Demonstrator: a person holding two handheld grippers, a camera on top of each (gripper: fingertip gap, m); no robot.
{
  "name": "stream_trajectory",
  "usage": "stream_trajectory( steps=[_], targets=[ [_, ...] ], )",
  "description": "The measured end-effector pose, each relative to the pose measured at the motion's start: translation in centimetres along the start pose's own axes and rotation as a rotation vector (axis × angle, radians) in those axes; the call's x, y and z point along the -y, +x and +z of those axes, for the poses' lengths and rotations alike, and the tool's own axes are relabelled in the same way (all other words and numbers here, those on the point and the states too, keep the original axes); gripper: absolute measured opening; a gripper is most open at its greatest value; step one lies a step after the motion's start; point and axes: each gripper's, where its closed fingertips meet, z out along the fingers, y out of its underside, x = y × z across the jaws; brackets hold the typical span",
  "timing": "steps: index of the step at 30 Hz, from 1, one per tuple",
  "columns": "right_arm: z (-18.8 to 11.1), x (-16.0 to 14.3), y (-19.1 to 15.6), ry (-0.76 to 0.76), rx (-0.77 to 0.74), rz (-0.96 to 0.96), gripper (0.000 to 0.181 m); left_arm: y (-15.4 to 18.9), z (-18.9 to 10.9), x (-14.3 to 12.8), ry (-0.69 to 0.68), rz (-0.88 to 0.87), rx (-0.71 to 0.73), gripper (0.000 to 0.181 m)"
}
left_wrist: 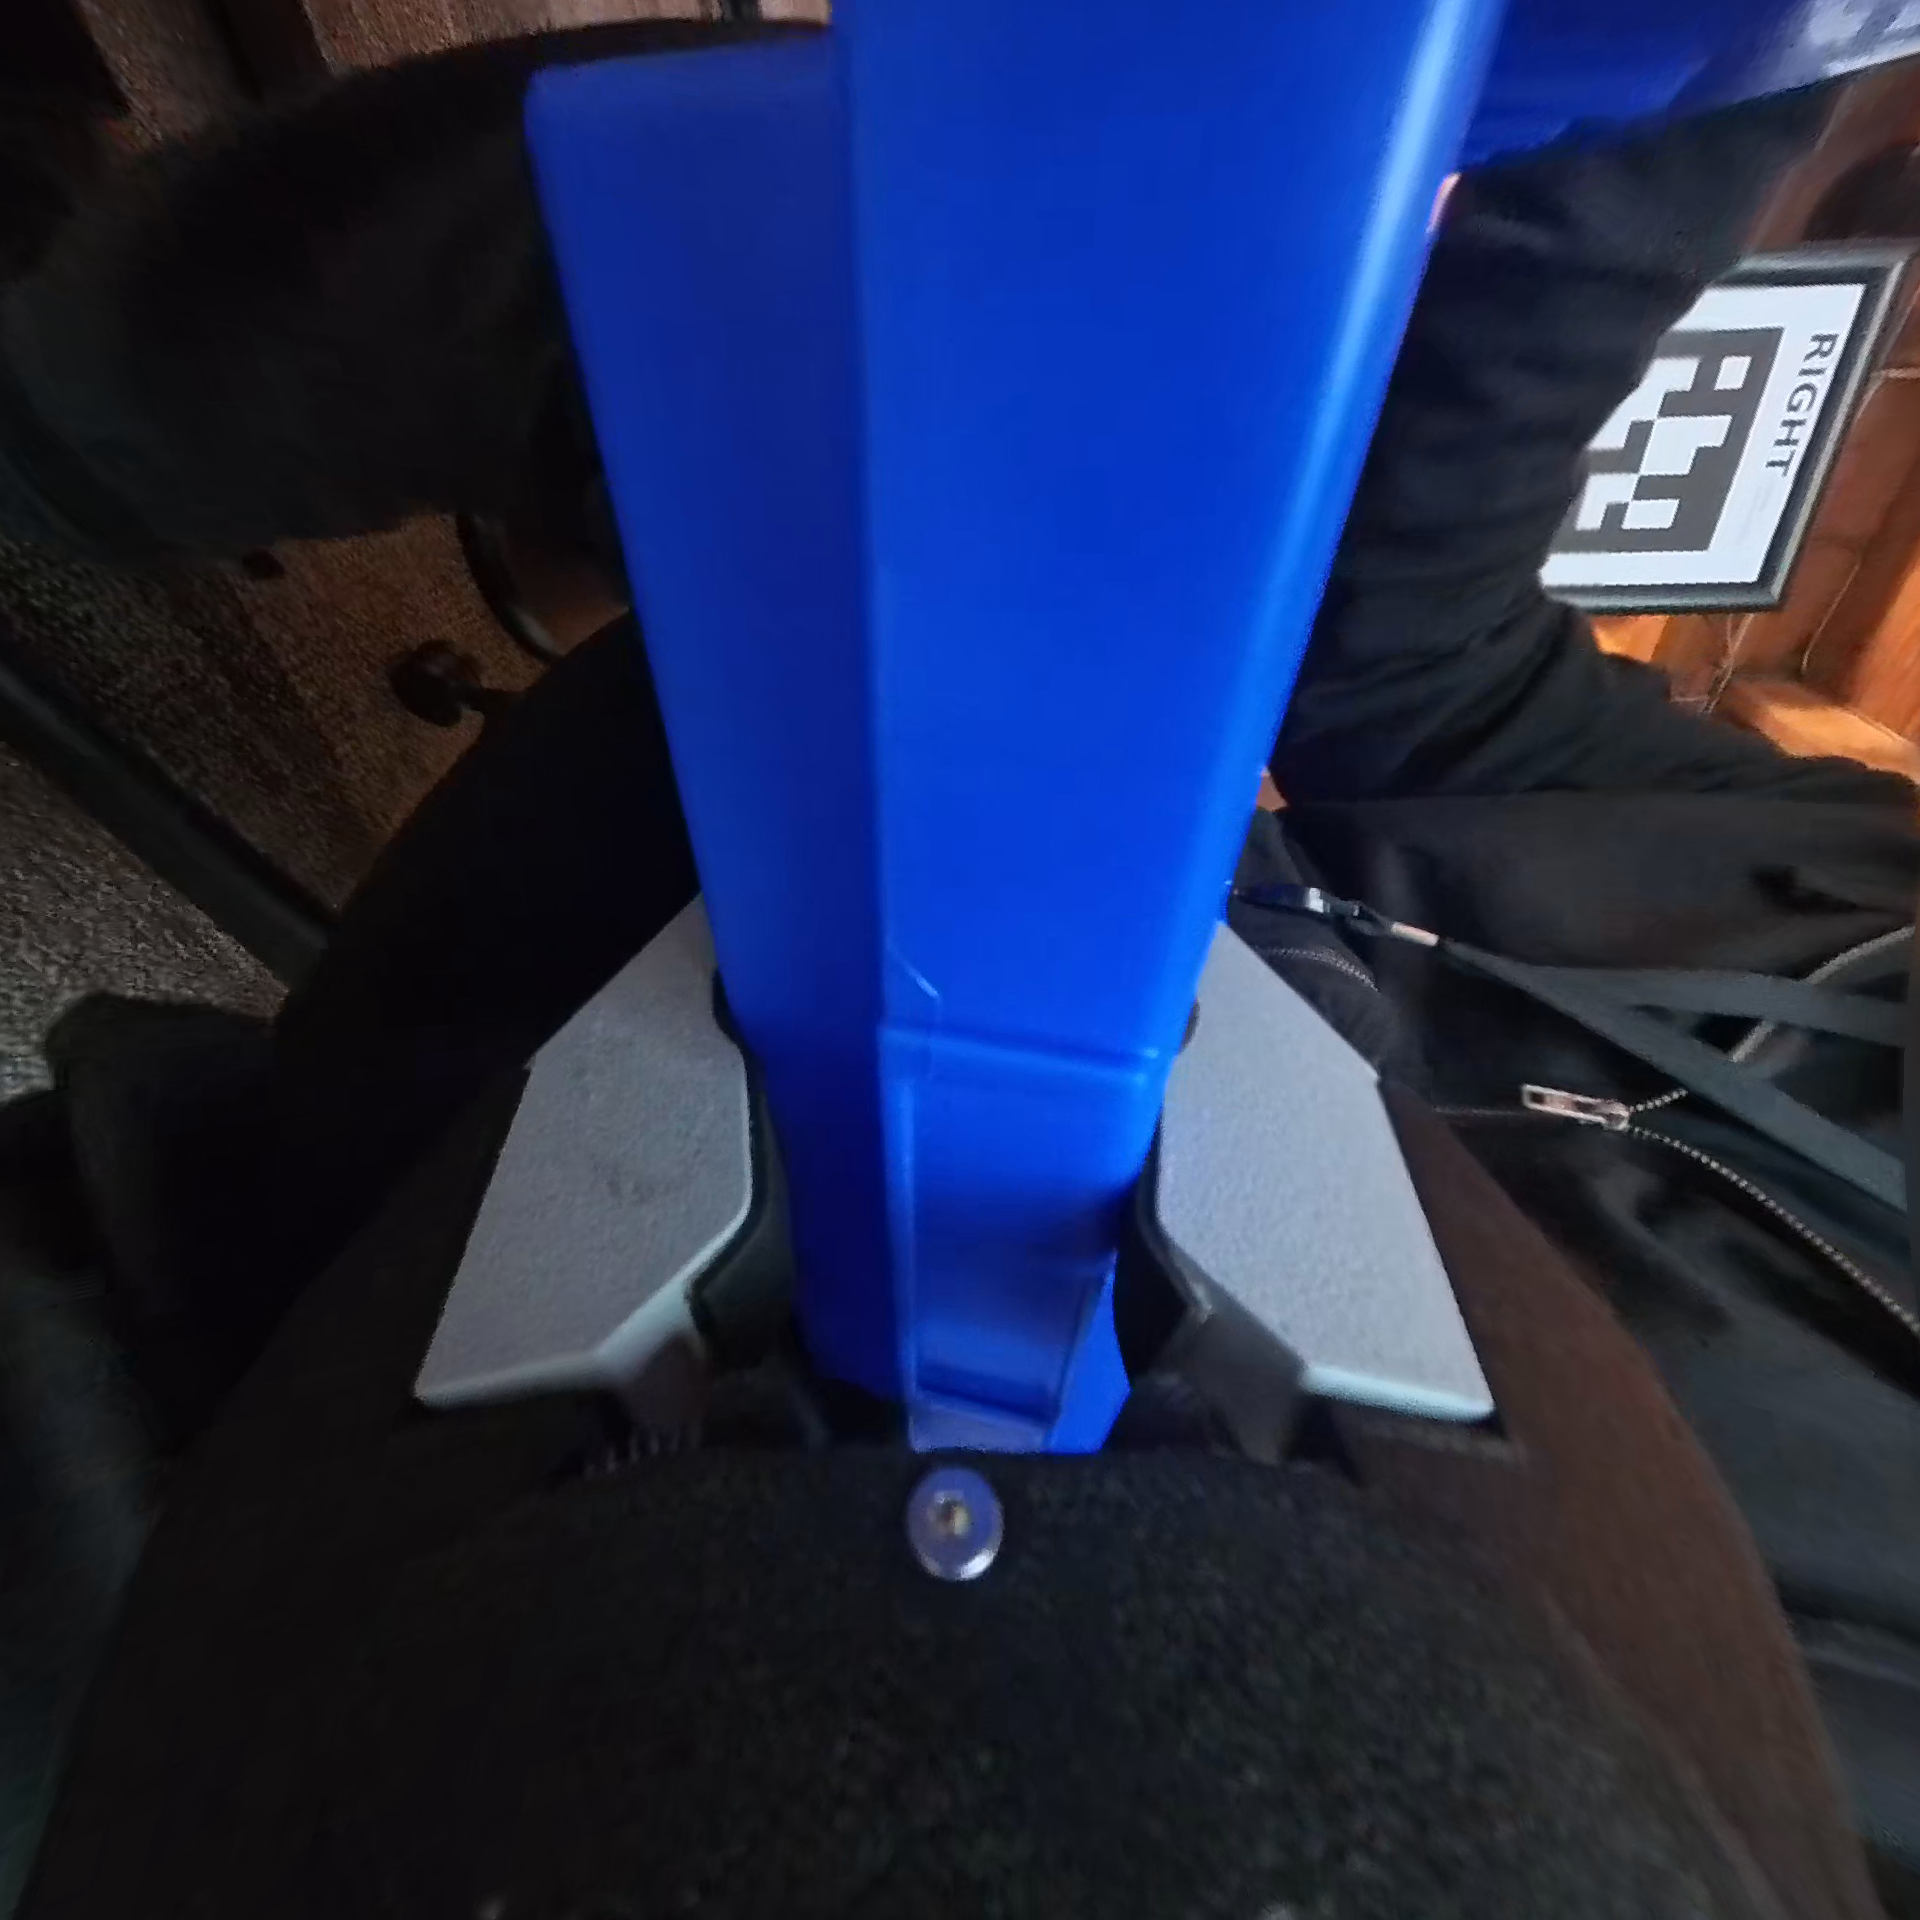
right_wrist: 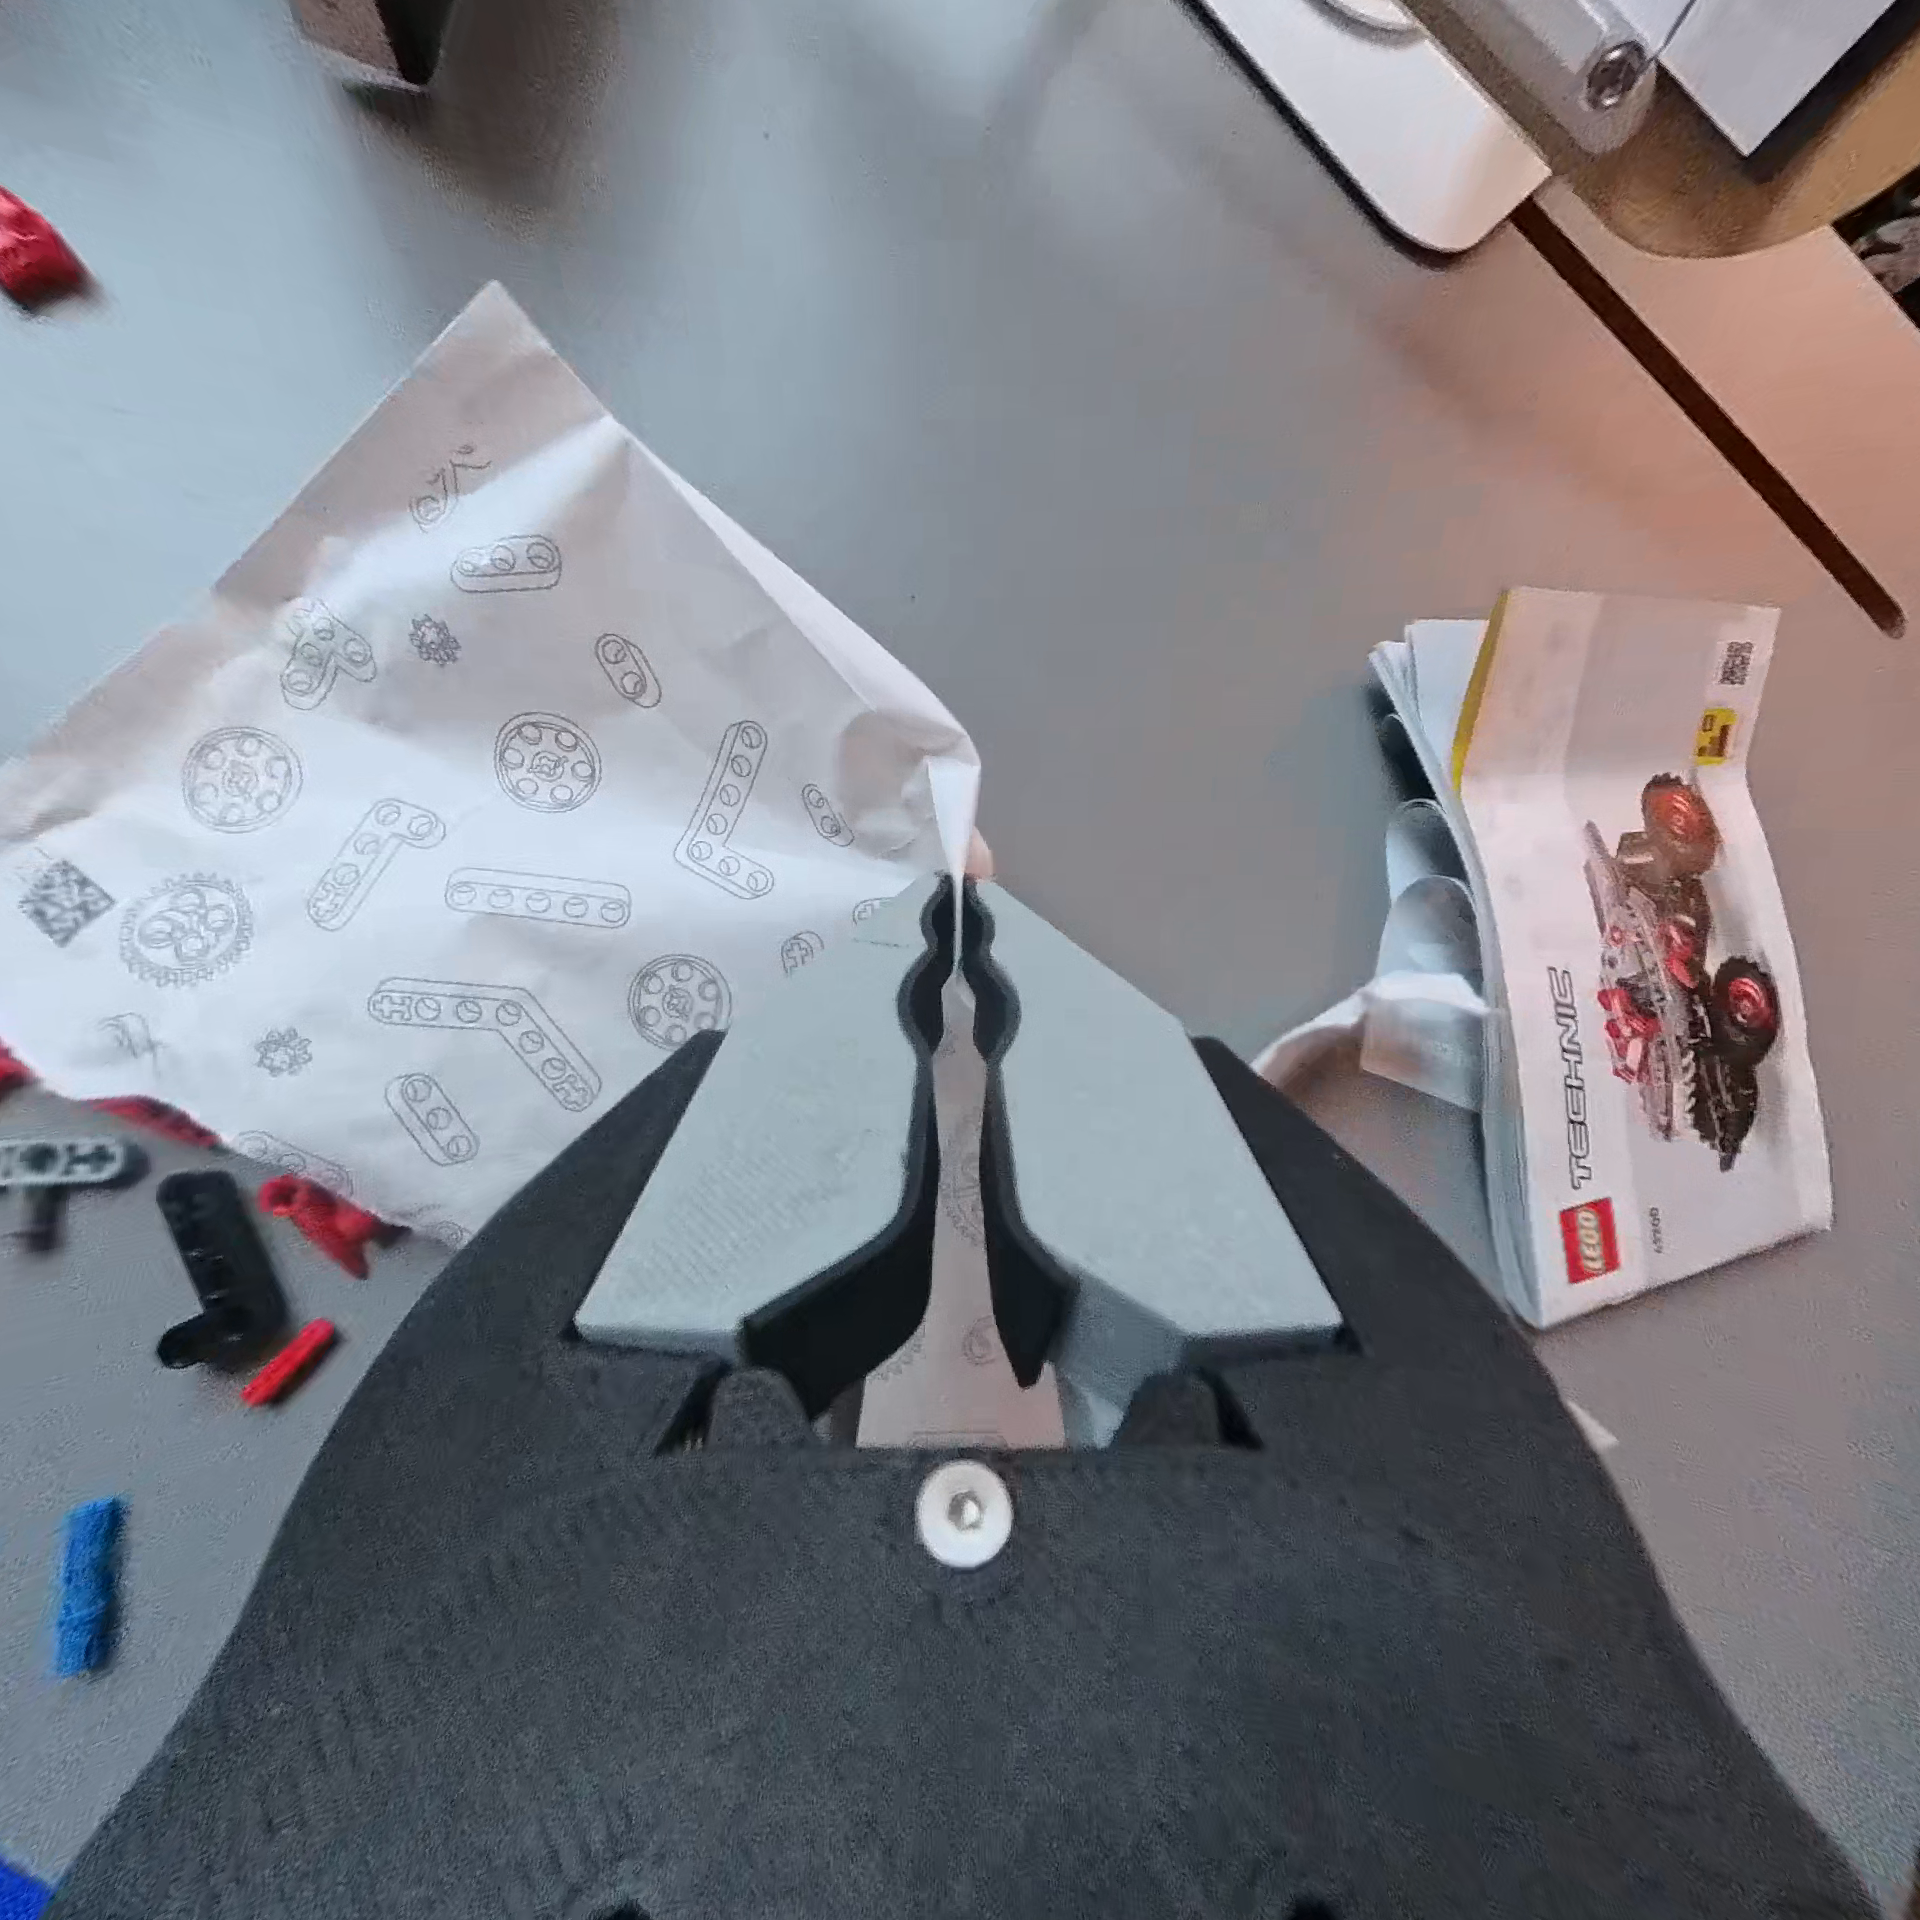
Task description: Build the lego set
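Observation:
In the left wrist view my left gripper [left_wrist: 966,956] is shut on a large blue plastic piece [left_wrist: 997,520]. It stands up between the grey fingers [left_wrist: 623,1195] and fills the middle of the view; its top is cut off. In the right wrist view my right gripper [right_wrist: 956,904] is shut on the corner of a white paper bag [right_wrist: 468,790] printed with part outlines, held over the grey table [right_wrist: 1039,364]. Loose parts lie at the left: a black angled beam [right_wrist: 218,1268], a red pin [right_wrist: 289,1361], a blue piece [right_wrist: 88,1584] and a grey beam [right_wrist: 62,1158].
The instruction booklet [right_wrist: 1621,935] lies half open to the right of my right gripper. A white stand base [right_wrist: 1382,114] and a wooden edge [right_wrist: 1714,416] are at the back right. The left view shows a person's dark jacket [left_wrist: 1558,831], a black-and-white marker tag [left_wrist: 1714,436] and carpet [left_wrist: 208,675]. Left tips to right tips: about 40 centimeters. Between my right fingertips and the grey beam [right_wrist: 62,1158] there is roughly 15 centimeters.

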Motion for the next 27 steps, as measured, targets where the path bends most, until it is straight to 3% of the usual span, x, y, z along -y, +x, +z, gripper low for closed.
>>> stream_trajectory(
  steps=[5, 12, 19, 23, 27],
  targets=[
    [0.3, -1.3, -0.5, -0.033, 0.026, 0.040, 0.000, 0.6, 0.2, -0.3, -0.044, 0.004, -0.022, 0.075],
    [-0.4, -1.6, -3.3, -0.035, 0.028, 0.043, 0.000, 1.1, 0.7, 0.2, 0.023, -0.010, -0.040, 0.074],
    [-0.8, 1.3, 0.7, 0.014, -0.092, 0.058, 0.000, 0.9, 1.0, 0.1, 0.033, -0.050, -0.016, 0.075],
    [-0.9, 0.5, 0.7, 0.037, -0.110, 0.022, 0.000, 0.4, 2.0, -1.6, -0.037, -0.133, -0.020, 0.074],
    [-0.5, -1.0, 1.1, 0.037, -0.128, -0.003, 0.000, 0.6, 1.3, 0.0, 0.006, -0.062, -0.053, 0.074]
  ],
)
